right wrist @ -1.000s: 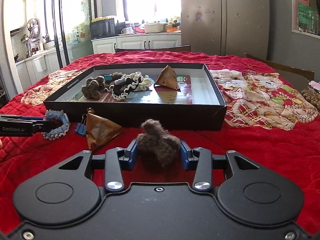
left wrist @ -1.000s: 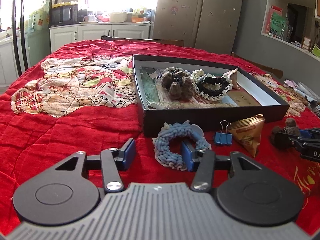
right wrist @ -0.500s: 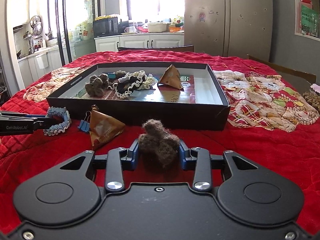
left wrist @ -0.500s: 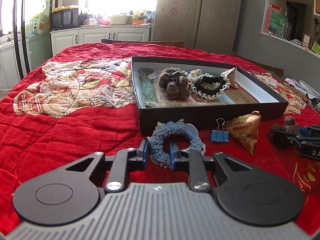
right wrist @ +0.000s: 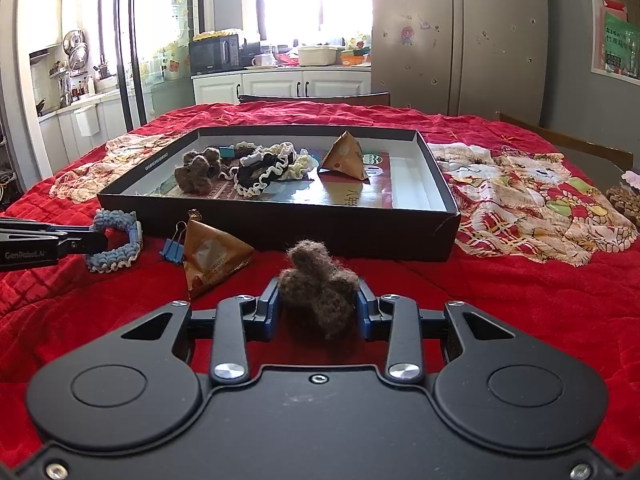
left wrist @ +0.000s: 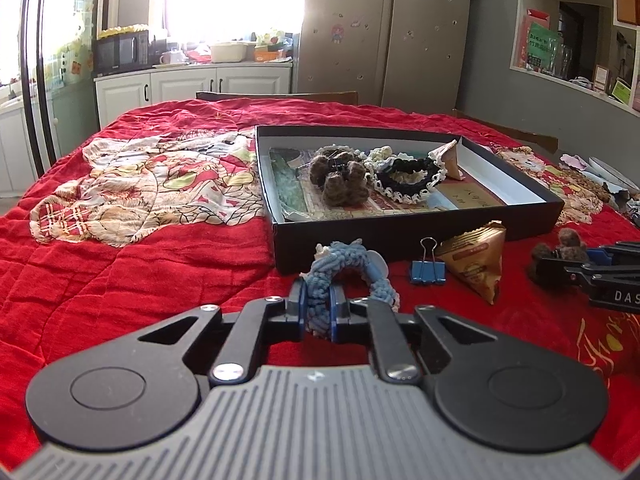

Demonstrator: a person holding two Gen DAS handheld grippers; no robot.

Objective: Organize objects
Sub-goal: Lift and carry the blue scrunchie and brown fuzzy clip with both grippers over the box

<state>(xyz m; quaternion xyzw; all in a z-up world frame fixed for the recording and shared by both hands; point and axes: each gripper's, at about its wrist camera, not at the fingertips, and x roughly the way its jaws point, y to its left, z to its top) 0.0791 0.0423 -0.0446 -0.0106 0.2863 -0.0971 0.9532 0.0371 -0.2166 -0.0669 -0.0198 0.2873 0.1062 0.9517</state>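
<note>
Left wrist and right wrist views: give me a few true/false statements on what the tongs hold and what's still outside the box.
1. The left tongs are shut on the blue scrunchie. True.
2. The right tongs are empty. False: they grip the brown fuzzy scrunchie.
3. The blue binder clip lies inside the black box. False: it lies on the red cloth in front of the box.
4. A brown triangular packet lies outside the box, beside the binder clip. True.
5. The black box is empty. False: it holds a black-and-white scrunchie, among other things.
</note>
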